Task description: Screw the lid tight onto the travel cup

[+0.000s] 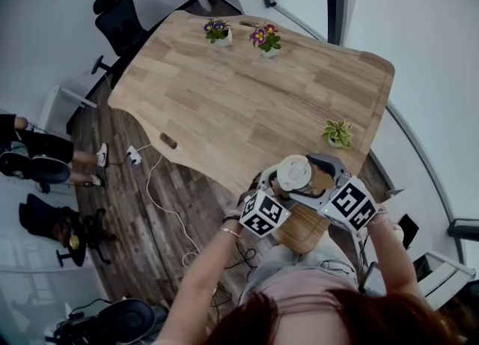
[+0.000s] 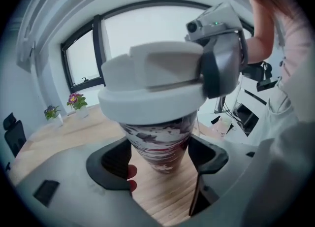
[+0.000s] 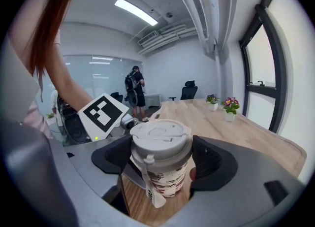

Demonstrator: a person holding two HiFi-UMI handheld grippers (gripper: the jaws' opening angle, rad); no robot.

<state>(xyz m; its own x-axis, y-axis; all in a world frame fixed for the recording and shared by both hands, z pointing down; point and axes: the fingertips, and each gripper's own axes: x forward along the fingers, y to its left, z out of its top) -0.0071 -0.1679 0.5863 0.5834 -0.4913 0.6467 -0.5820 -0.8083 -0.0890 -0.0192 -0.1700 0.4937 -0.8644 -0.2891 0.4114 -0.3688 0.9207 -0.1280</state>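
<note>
While left gripper [image 2: 161,157] jaws clamp the travel cup [image 2: 158,140], right gripper [image 3: 162,162] jaws grip its lid [image 3: 160,136]

Bright, even daylight from windows [image 3: 260,81] at right of right gripper view; ceiling strip [image 3: 136,11] glowing at upper left. Blown-out white panes in left gripper view. Strong fisheye bending, dark vignette at corners. Close lid [image 2: 152,81] slightly soft. Faint, soft shadows on bench [image 1: 247,104].
</note>
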